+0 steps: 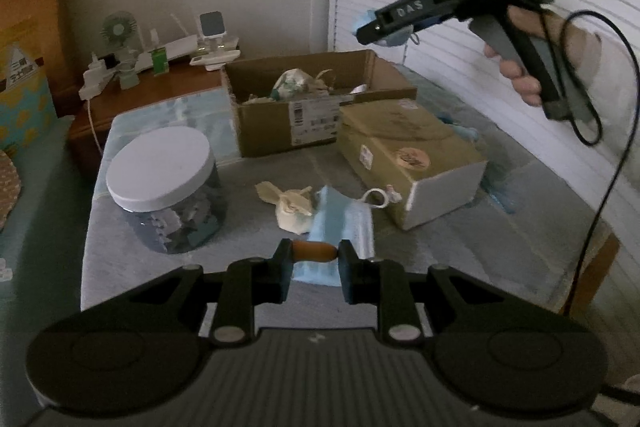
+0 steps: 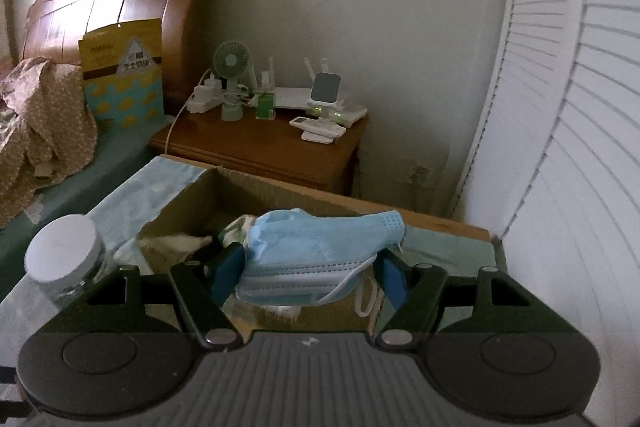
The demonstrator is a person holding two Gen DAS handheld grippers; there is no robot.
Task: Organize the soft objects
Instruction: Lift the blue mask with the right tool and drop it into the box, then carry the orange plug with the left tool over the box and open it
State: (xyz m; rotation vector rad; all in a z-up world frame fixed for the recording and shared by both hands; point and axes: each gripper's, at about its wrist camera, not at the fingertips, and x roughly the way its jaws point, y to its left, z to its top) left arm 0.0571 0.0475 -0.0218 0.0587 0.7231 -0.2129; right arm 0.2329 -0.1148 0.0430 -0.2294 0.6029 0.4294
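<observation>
My left gripper (image 1: 314, 253) is shut on a small orange-brown cylinder-shaped piece (image 1: 316, 251), just above the grey table cover. Under it lie a blue face mask (image 1: 344, 223) and a cream cloth pouch (image 1: 292, 213). My right gripper (image 2: 310, 263) is shut on a bundle of blue face masks (image 2: 320, 239), an ear loop dangling, and hangs over the open cardboard box (image 2: 200, 195). In the left wrist view, that right gripper (image 1: 372, 27) is high at the upper right, held by a hand, above and behind the open box (image 1: 268, 131), which holds crumpled soft items.
A closed tan box (image 1: 408, 155) lies right of the open one. A clear jar with a white lid (image 1: 160, 167) stands at the table's left. Behind are a wooden nightstand (image 2: 260, 147) with a fan and chargers, a bed on the left, and white louvred doors on the right.
</observation>
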